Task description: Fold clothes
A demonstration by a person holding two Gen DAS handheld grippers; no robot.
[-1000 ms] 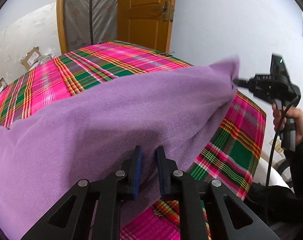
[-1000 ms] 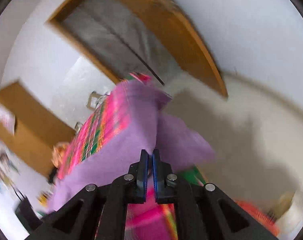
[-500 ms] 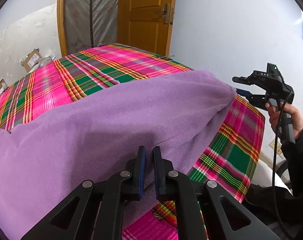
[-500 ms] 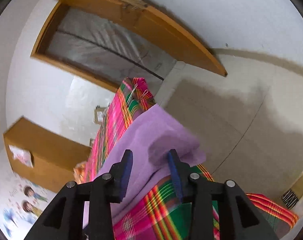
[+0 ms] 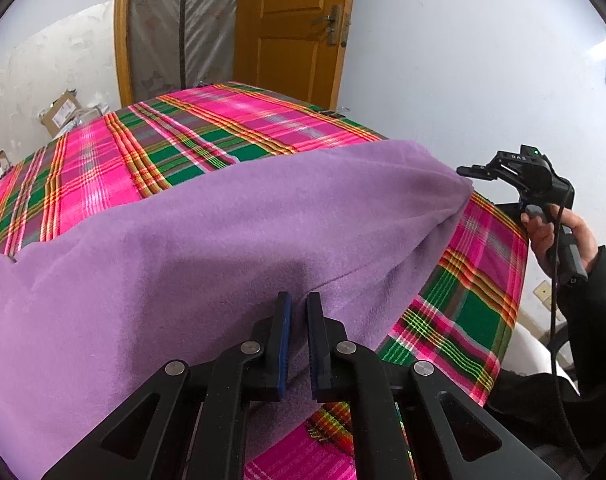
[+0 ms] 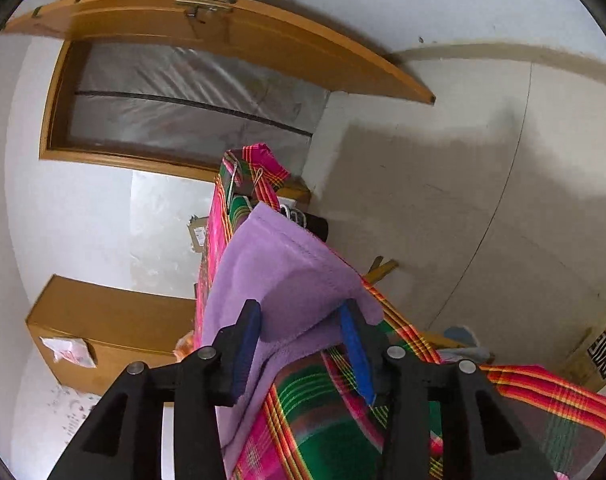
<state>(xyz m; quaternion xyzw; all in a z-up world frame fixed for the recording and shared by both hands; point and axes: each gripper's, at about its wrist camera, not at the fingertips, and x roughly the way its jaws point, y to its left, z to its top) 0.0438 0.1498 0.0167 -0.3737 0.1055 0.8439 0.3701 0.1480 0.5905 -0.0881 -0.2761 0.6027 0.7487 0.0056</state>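
2 layers of purple cloth (image 5: 223, 264) are lying doubled over on the plaid-covered table (image 5: 191, 136), the long axis running left to right across the left wrist view, with the rounded fold ending at the far right near the table's edge. The left gripper (image 5: 299, 320) is sitting at the near edge of the cloth, its fingers (image 5: 283, 332) drawn almost together with only a narrow slot showing; purple is filling that slot, so it is looking like a pinch on the near hem, though I cannot tell how firmly. The right gripper (image 6: 301, 328) is standing wide apart, its fingers (image 6: 353, 344) straddling the cloth's folded corner (image 6: 303, 280) and clamping nothing; from the left wrist view that gripper (image 5: 499, 170) is hanging just off the cloth's right end, held by a hand (image 5: 559, 232).

So the left is the nearer one, sitting right on the cloth; the right is just beside the corner. Judging by this, either a fold has been laid or another is being lined up, and 1 moment cannot settle which.
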